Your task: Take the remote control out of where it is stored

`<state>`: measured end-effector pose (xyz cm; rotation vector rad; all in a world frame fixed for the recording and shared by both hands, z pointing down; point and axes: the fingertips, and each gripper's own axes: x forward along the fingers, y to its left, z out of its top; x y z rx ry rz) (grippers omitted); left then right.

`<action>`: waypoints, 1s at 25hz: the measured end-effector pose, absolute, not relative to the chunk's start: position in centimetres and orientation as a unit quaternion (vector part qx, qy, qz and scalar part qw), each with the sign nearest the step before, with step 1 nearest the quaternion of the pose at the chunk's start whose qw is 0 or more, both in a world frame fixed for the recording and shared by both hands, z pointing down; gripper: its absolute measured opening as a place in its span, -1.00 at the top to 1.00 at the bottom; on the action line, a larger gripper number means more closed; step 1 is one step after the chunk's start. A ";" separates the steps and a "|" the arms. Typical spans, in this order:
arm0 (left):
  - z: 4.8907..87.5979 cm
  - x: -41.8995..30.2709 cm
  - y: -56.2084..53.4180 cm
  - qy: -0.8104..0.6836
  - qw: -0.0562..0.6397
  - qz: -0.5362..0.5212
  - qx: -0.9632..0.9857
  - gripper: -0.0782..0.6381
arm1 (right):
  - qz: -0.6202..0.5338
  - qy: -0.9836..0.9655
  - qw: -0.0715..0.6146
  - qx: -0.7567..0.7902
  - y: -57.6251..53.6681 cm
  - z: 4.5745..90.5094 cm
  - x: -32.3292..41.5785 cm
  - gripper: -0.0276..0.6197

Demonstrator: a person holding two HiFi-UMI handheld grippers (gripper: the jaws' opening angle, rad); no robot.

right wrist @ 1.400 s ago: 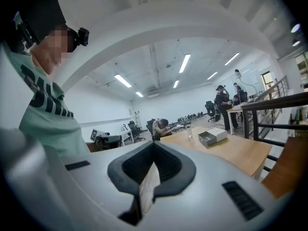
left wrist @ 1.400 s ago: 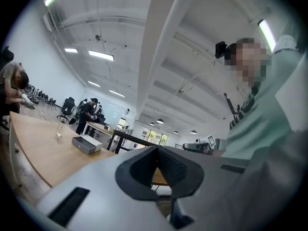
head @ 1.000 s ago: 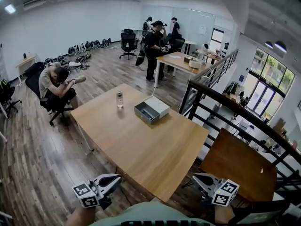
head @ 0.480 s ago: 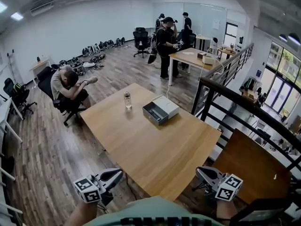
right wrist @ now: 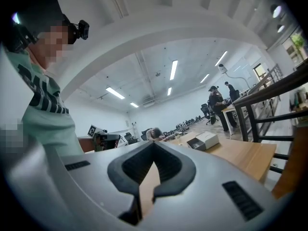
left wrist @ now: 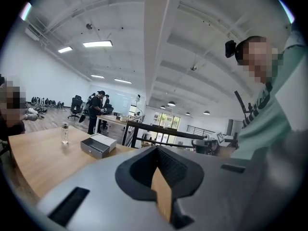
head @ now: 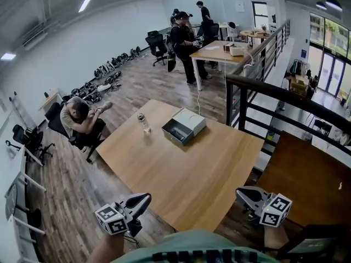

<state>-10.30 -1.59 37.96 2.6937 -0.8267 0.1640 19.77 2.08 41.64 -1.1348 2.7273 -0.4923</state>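
Observation:
A grey storage box (head: 184, 126) with its drawer pulled open lies on the far half of the wooden table (head: 186, 169). The drawer's inside is dark, and I cannot make out the remote control in it. The box also shows small in the left gripper view (left wrist: 98, 145) and the right gripper view (right wrist: 204, 140). My left gripper (head: 146, 196) hovers off the table's near left corner, shut and empty (left wrist: 155, 148). My right gripper (head: 239, 191) hangs off the near right corner with its jaws together, nothing held (right wrist: 154, 145).
A clear bottle (head: 143, 121) stands left of the box. A person sits hunched on a chair (head: 80, 118) by the table's left side. A black railing (head: 258, 92) runs along the right, with a second wooden table (head: 312, 185) beyond it. People stand at a far desk (head: 184, 37).
The head view has swung, so the room has tilted and shifted in frame. Both grippers have drifted a little right and up in the picture, jaws unchanged. The box and bottle rest as before.

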 end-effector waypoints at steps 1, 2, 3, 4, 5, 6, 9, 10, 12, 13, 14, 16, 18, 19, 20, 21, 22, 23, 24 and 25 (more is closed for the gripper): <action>38.1 -9.9 -2.7 -0.286 0.159 0.059 0.943 0.79 | -0.165 0.905 0.072 -0.385 1.8 42.1 20.3 0.93; 38.3 -9.6 -3.8 -0.283 0.160 0.059 0.944 0.79 | -0.168 0.901 0.070 -0.394 1.6 42.5 20.8 0.93; 38.5 -9.3 -5.0 -0.279 0.161 0.060 0.945 0.79 | -0.172 0.896 0.068 -0.405 1.3 42.9 21.3 0.93; 38.7 -9.1 -6.2 -0.274 0.161 0.063 0.946 0.79 | -0.175 0.890 0.067 -0.415 1.0 43.2 21.6 0.93; 39.0 -9.0 -7.5 -0.266 0.159 0.068 0.948 0.79 | -0.176 0.885 0.066 -0.426 0.6 43.4 21.8 0.93; 39.4 -9.0 -8.9 -0.256 0.155 0.073 0.951 0.79 | -0.174 0.881 0.062 -0.436 0.1 43.5 21.8 0.93; 41.6 -8.9 -13.8 -0.215 0.156 0.085 0.960 0.79 | -0.160 0.867 0.042 -0.471 -2.1 43.4 21.4 0.93; 42.7 -8.9 -15.5 -0.201 0.161 0.089 0.962 0.79 | -0.158 0.859 0.038 -0.486 -3.0 43.3 21.1 0.93; 44.5 -9.4 -18.8 -0.177 0.163 0.101 0.966 0.79 | -0.164 0.842 0.038 -0.512 -4.3 43.2 20.1 0.93; 45.1 -9.8 -20.5 -0.166 0.157 0.106 0.968 0.79 | -0.170 0.836 0.041 -0.520 -4.8 43.2 19.2 0.93; 45.5 -10.1 -22.3 -0.157 0.150 0.111 0.970 0.79 | -0.176 0.831 0.042 -0.527 -5.3 43.3 18.2 0.93; 46.3 -10.1 -26.3 -0.142 0.141 0.115 0.973 0.79 | -0.186 0.823 0.027 -0.536 -6.3 43.6 16.6 0.93; 47.5 -9.2 -29.5 -0.128 0.139 0.119 0.975 0.79 | -0.191 0.819 0.010 -0.541 -7.4 43.7 15.9 0.93; 48.2 -8.4 -30.6 -0.121 0.142 0.122 0.975 0.79 | -0.193 0.819 0.005 -0.541 -7.9 43.6 15.8 0.93; 48.9 -7.6 -31.4 -0.115 0.145 0.125 0.975 0.79 | -0.194 0.819 0.002 -0.540 -8.3 43.6 16.0 0.93; 49.5 -6.6 -31.8 -0.109 0.147 0.130 0.974 0.79 | -0.196 0.819 -0.002 -0.539 -8.6 43.5 16.2 0.93; 50.0 -5.6 -32.1 -0.103 0.147 0.135 0.974 0.79 | -0.198 0.821 -0.004 -0.536 -8.9 43.4 16.5 0.93; 50.3 -4.6 -32.4 -0.098 0.144 0.142 0.974 0.79 | -0.199 0.823 -0.006 -0.532 -9.3 43.3 16.7 0.93; 50.6 -3.6 -32.6 -0.093 0.139 0.150 0.975 0.78 | -0.200 0.826 -0.007 -0.527 -9.7 43.3 16.9 0.93; 50.9 -2.7 -32.8 -0.088 0.131 0.160 0.974 0.78 | -0.201 0.829 -0.007 -0.522 -10.1 43.3 17.0 0.93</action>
